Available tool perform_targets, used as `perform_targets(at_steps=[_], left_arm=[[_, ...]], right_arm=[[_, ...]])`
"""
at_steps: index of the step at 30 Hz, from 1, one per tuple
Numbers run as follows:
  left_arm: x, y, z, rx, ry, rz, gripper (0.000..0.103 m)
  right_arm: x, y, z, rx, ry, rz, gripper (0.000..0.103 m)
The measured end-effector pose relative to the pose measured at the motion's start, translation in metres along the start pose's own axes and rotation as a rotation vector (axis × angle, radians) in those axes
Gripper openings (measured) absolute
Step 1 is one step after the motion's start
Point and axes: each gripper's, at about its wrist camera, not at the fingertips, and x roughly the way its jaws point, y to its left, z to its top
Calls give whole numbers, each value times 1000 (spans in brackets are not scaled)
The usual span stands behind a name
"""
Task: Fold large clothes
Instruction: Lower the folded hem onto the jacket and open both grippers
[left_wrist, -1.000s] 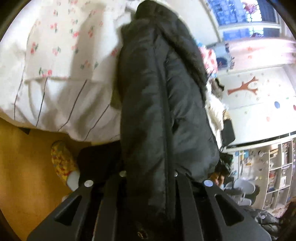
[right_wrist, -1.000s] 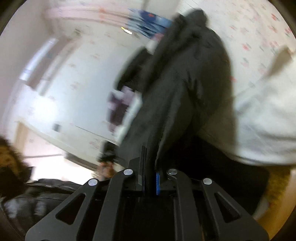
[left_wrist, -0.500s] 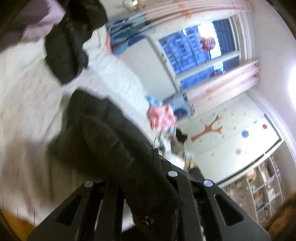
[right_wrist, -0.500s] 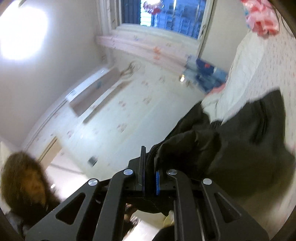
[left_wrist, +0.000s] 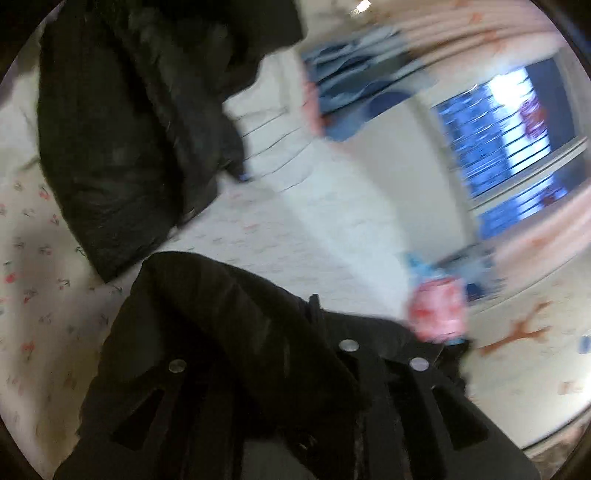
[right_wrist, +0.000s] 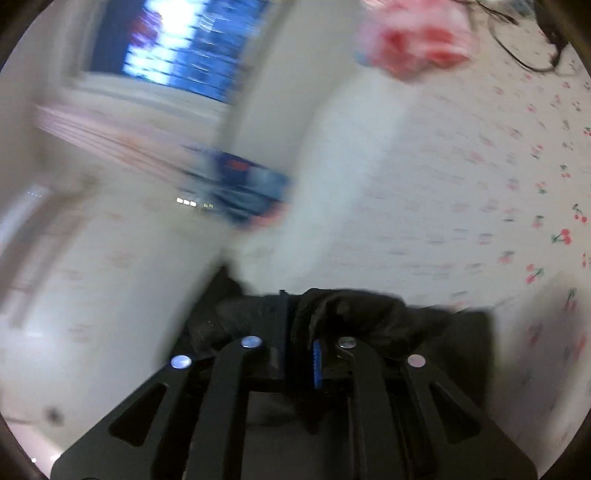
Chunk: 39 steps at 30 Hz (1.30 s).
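Two coats, cherry-print bed — pink bundle

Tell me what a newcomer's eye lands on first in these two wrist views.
First, the black coat, bunched over the left gripper and filling the lower half of the left wrist view; the right gripper pinches another fold of it, and both sets of jaws have just been opening slightly with cloth between them. Next, a second black garment lies heaped on the cherry-print bedsheet. Last, the bright blue window glows behind, blurred.
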Motion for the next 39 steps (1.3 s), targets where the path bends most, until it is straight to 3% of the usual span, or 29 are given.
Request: perform_targets(at_steps=[2,5,6,8,9,10,12,14,16,18,20,22,24,26,27,28,29,31,33,36,39], left_arm=[[36,8,-9,39,26,109,16],[43,7,-3,13,67,125,22],[33,10,7,-74,87,48,25],[6,17,19,-217,62,-106,49],[-12,16,24,-267,33,-165,52],[-36,6,28,-249,-6,-186,56],[-66,-21,25,-144,-69,-188,65],[-86,-36,14,-102,-141,-172,72],[-95,-64,-7,32,-216,-118,79],[-90,-82,-20,129,-253,-113,86],[-75,-82,-12,71,-282,-35,87],[-57,-85,-5,48,-209,-88,87],[-31,-109,-19,196,-118,-87,90],[27,-129,-52,469,-3,48,90],[59,-121,-60,498,78,133,89],[84,-109,-65,500,125,203,89],[93,-101,-64,486,122,238,89],[84,-104,-59,438,103,253,86],[60,-122,-53,423,13,219,86],[49,-157,-52,536,-94,208,87],[98,-144,-44,515,13,271,87]], right_arm=[[31,-26,-1,29,58,-60,16],[44,-43,6,129,103,-91,21],[37,-42,6,140,88,-74,26],[13,-25,11,141,18,-38,57],[-1,-3,10,72,-27,-57,64],[-9,14,8,-2,-54,-69,73],[-22,70,-11,-231,-72,-79,81],[-18,115,-40,-437,-66,-125,88],[6,144,-63,-582,-18,-203,88],[39,156,-76,-633,36,-255,88],[81,154,-85,-675,78,-354,88],[120,138,-88,-683,124,-460,88],[160,114,-82,-650,149,-552,88],[186,89,-77,-625,156,-611,89],[194,79,-73,-591,175,-620,89],[195,73,-70,-557,191,-604,90],[194,71,-65,-523,207,-606,89],[190,81,-60,-534,226,-632,86],[172,108,-53,-574,152,-586,86],[169,143,-52,-679,92,-583,87],[208,127,-62,-765,181,-687,86]])
